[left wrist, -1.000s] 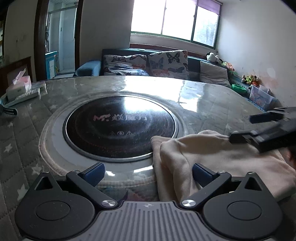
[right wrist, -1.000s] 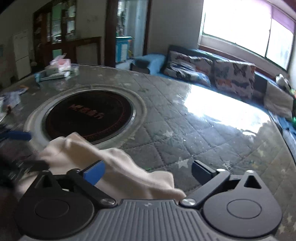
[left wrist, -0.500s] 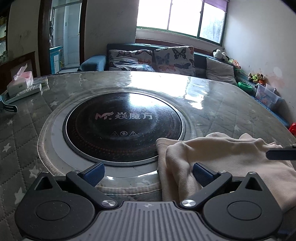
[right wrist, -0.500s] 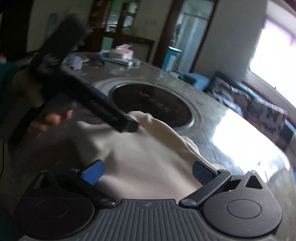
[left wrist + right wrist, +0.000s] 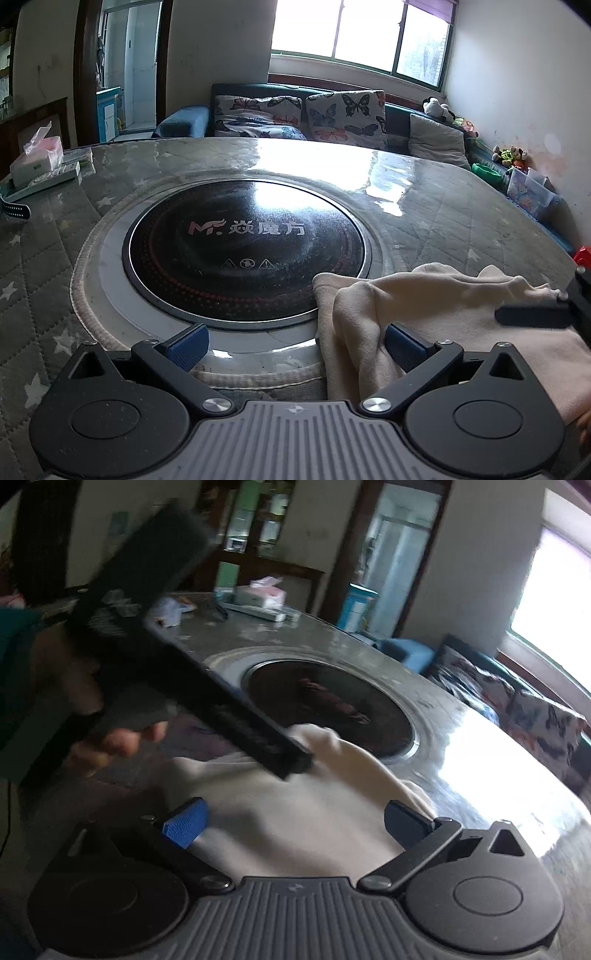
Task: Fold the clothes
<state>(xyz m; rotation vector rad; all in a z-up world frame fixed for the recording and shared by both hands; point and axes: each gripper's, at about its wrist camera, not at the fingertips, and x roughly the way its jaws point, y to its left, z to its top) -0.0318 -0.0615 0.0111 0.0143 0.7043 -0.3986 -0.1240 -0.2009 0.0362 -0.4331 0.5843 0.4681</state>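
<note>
Both grippers, left and right, stand with jaws wide apart, gripping nothing, over the cream garment lying beside the table's round black cooktop.

The cream garment is of soft, fleecy cloth and lies on the table in a loose, crumpled heap, with thick rounded folds. One corner overlaps the rim of the round dark plate set in the table. In the right wrist view it looks blurred.
</note>
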